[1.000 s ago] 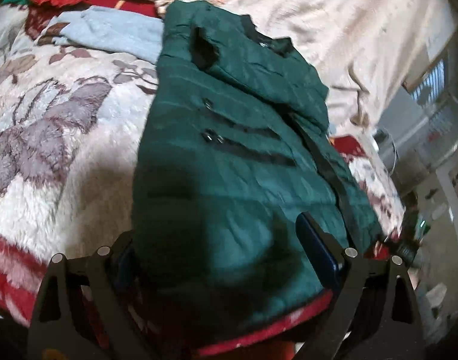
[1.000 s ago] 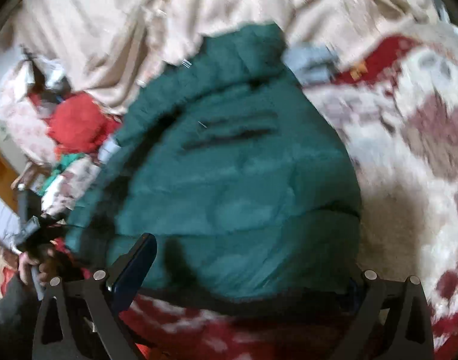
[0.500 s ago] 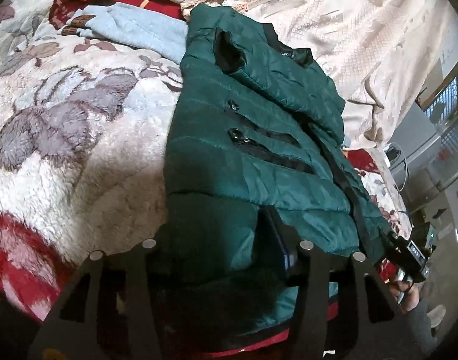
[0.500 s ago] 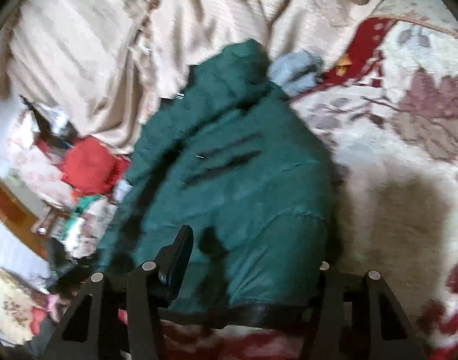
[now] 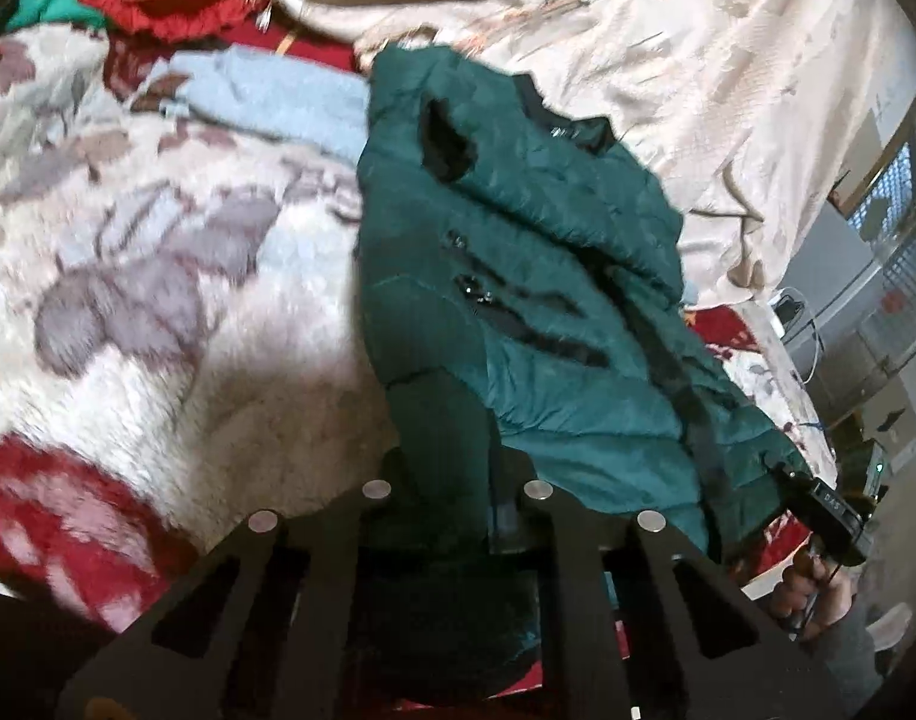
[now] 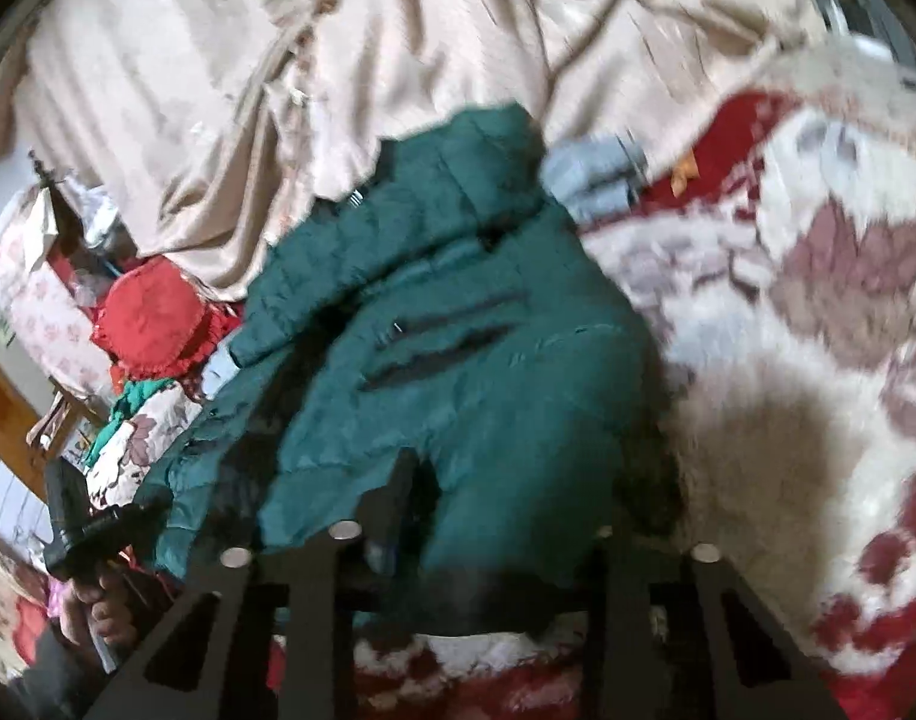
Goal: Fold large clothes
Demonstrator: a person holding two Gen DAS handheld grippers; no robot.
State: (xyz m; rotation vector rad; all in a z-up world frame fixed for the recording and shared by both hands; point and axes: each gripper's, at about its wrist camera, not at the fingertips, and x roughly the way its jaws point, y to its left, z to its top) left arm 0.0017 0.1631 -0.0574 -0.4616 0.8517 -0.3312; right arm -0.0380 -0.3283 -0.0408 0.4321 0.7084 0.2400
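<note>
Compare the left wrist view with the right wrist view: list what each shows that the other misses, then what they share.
Only the left wrist view shows the left gripper, just closed on the hem of the green jacket, and a window at the right edge. Only the right wrist view shows the right gripper, also just closed on the hem, and a wooden frame at the left edge. Both show the jacket, the floral blanket, the beige sheet, a light blue cloth and a red cushion.
</note>
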